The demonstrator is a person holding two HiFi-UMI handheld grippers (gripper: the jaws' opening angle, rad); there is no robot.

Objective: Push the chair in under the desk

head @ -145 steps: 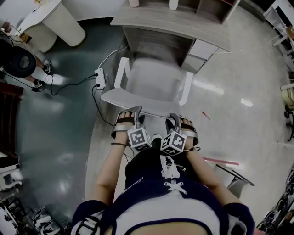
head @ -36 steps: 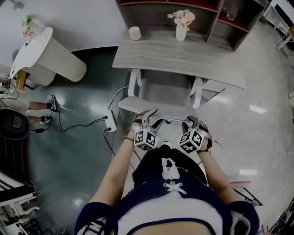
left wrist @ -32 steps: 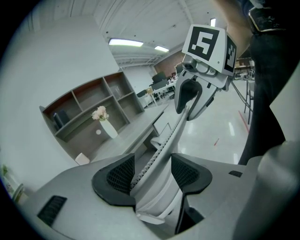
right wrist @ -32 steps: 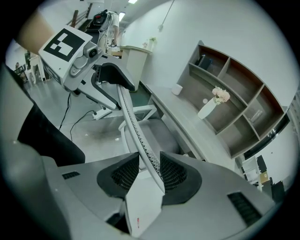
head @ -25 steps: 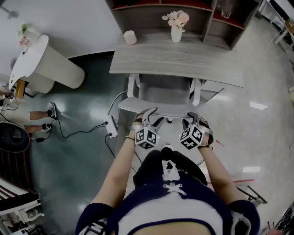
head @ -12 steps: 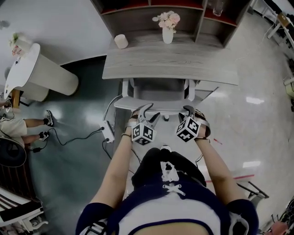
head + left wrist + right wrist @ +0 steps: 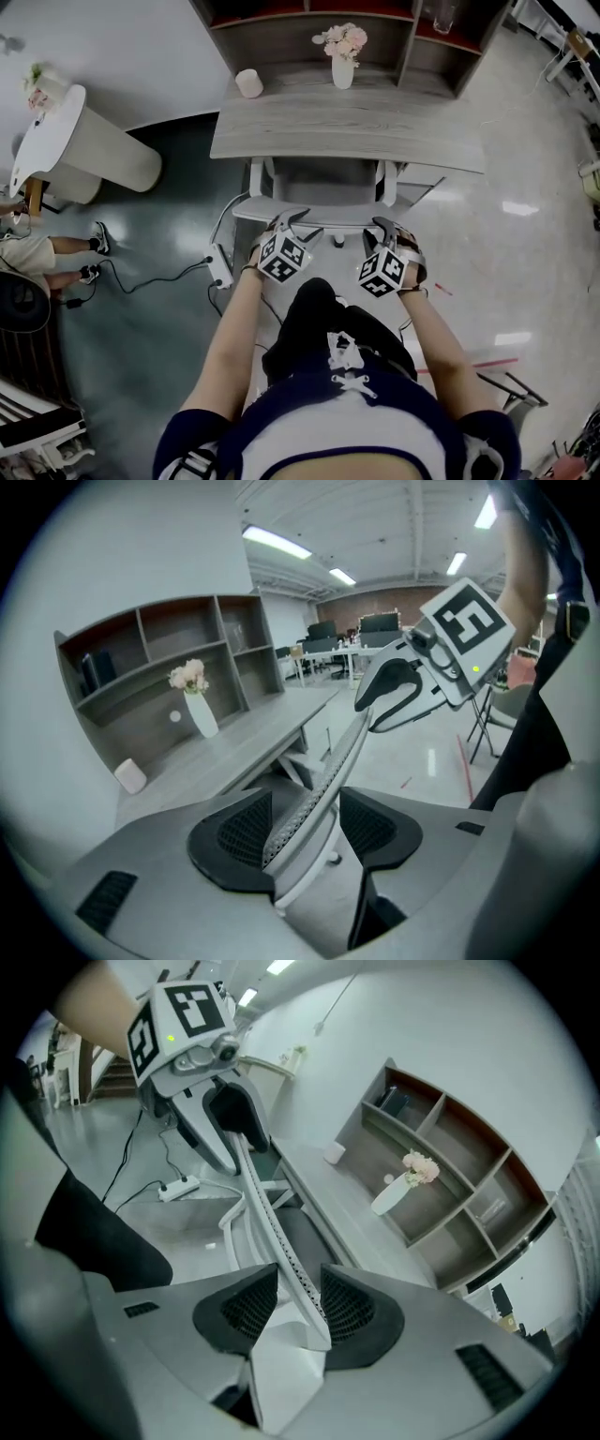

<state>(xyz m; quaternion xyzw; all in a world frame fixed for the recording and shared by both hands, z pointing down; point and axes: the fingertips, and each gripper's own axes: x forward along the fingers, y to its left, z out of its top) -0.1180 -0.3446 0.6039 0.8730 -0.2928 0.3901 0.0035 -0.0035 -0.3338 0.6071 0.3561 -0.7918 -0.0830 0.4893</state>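
Observation:
A white chair (image 7: pixel 323 178) with a mesh backrest (image 7: pixel 323 212) stands with its seat under the grey desk (image 7: pixel 347 131). My left gripper (image 7: pixel 300 225) straddles the backrest's top edge on its left side and my right gripper (image 7: pixel 377 231) does so on its right. In the left gripper view the backrest (image 7: pixel 323 780) runs between the left gripper (image 7: pixel 305 822) pads with a gap showing; those jaws have just been closing a little. In the right gripper view the backrest (image 7: pixel 267 1222) passes between the right gripper (image 7: pixel 289 1302) pads, which have just been opening.
On the desk stand a vase of flowers (image 7: pixel 342 66) and a small white cylinder (image 7: pixel 248 82), with shelves behind. A power strip (image 7: pixel 220 267) and cables lie on the floor left of the chair. A round white table (image 7: pixel 84 150) and a person's legs (image 7: pixel 47 253) are at far left.
Since the earliest frame the chair has gone forward under the desk. Over the last second the chair stays put and both grippers stay at its backrest, the left one rolled slightly.

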